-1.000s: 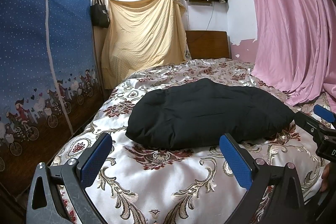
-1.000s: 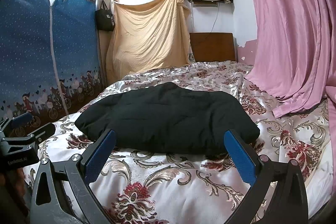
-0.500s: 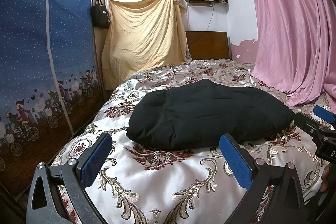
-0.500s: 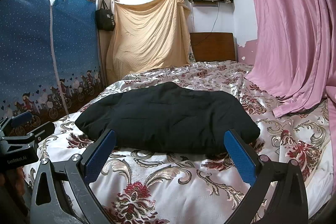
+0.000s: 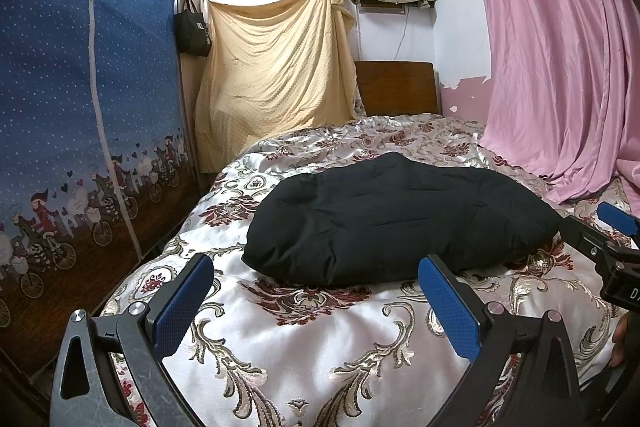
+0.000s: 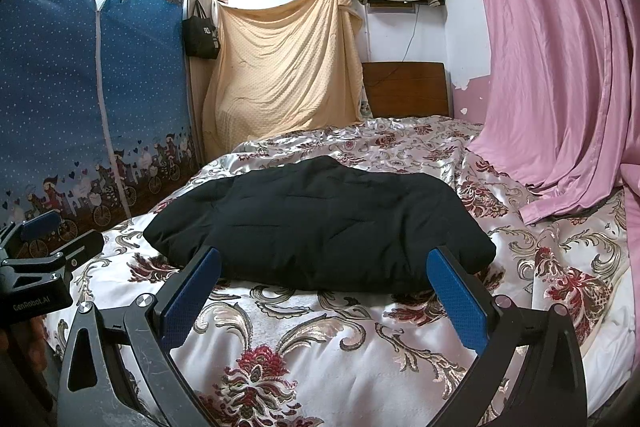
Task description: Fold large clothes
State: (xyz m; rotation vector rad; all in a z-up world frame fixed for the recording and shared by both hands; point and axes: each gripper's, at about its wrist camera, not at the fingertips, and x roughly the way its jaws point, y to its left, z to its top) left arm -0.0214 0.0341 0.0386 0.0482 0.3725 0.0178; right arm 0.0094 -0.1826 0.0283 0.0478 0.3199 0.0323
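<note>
A black padded garment (image 5: 396, 223) lies folded into a thick bundle on the floral satin bedspread (image 5: 304, 339); it also shows in the right wrist view (image 6: 320, 223). My left gripper (image 5: 316, 283) is open and empty, held over the bedspread just short of the garment's near edge. My right gripper (image 6: 324, 279) is open and empty, its blue pads at the garment's near edge. The right gripper appears at the right edge of the left wrist view (image 5: 608, 239); the left gripper appears at the left edge of the right wrist view (image 6: 44, 247).
A blue zip wardrobe (image 5: 80, 147) stands along the bed's left side. A pink curtain (image 5: 560, 67) hangs on the right and spills onto the bed. A yellow sheet (image 5: 276, 75) and a wooden headboard (image 5: 396, 87) are at the far end.
Both grippers have stayed open and nearly still. The view has shifted only slightly; the garment has not moved.
</note>
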